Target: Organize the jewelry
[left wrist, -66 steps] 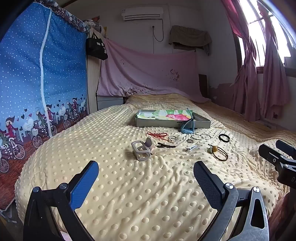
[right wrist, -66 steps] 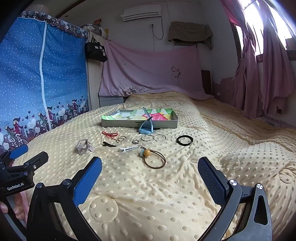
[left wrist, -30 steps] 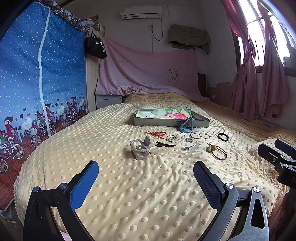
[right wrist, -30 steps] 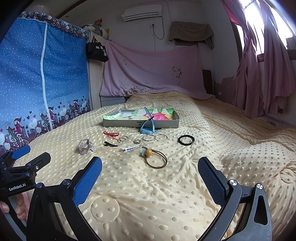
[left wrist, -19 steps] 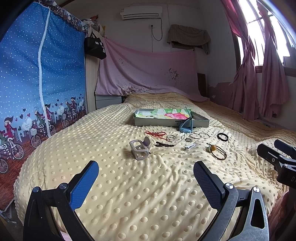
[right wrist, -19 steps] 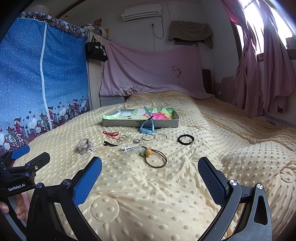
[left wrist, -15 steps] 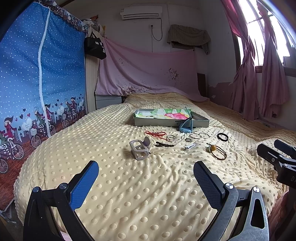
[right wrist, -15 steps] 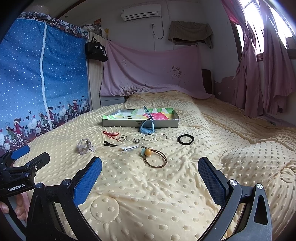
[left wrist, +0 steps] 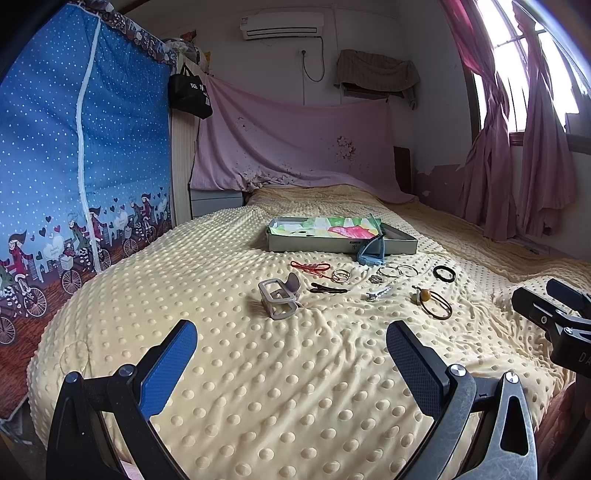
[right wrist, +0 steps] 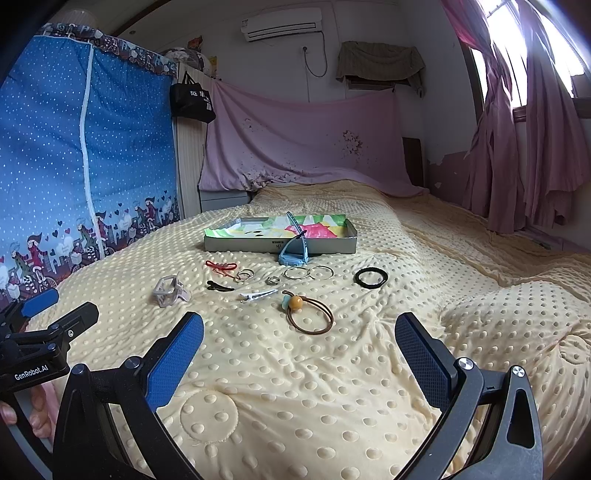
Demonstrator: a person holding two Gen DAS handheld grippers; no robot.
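A home bedroom; a bed under a dotted yellow blanket fills the frame; air conditioner top centre; pink curtains over the window, upper right; blue fabric wardrobe left.

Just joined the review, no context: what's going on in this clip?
A person holds a hand-held gripper in each hand over a bed strewn with small accessories. Both the left hand-held gripper and the right hand-held gripper are open and hold nothing. Hair ties, rings, clips and a red cord lie loose on the blanket in front of a shallow box; a blue hair clip leans against its front wall. Sorting has not visibly begun.
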